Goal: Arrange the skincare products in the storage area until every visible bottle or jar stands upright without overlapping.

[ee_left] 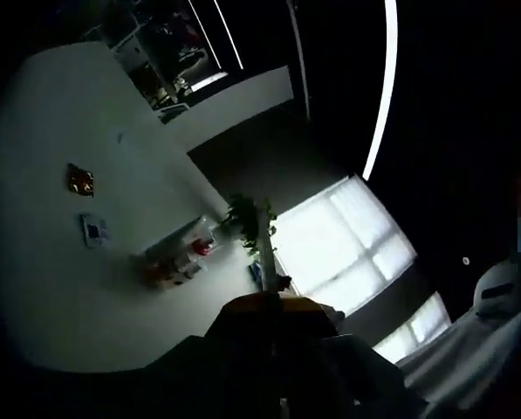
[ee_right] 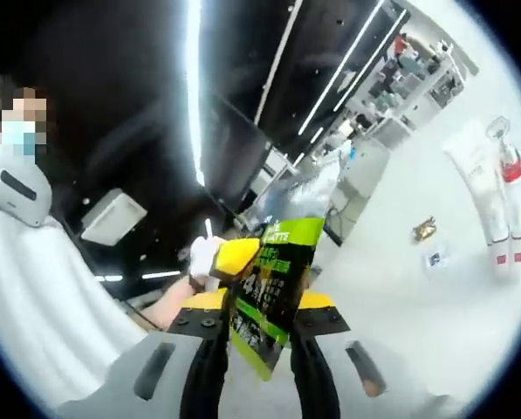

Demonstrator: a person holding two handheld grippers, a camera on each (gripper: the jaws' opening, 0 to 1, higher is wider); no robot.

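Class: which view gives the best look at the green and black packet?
The right gripper view: the green and black packet sits large and close, clamped between the right tongs. In the left gripper view, I cannot make it out among the small, distant items.

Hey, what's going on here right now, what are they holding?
A person is working with handheld tongs over a white table. The right tongs are clamped on a green and black packet, lifted up off the table. Off to the side, a white tube and a clear bottle with a red band sit on the table, not yet touched. In the left gripper view, the left tongs are dark and hard to read, with a small cluster of products and a green plant farther away.
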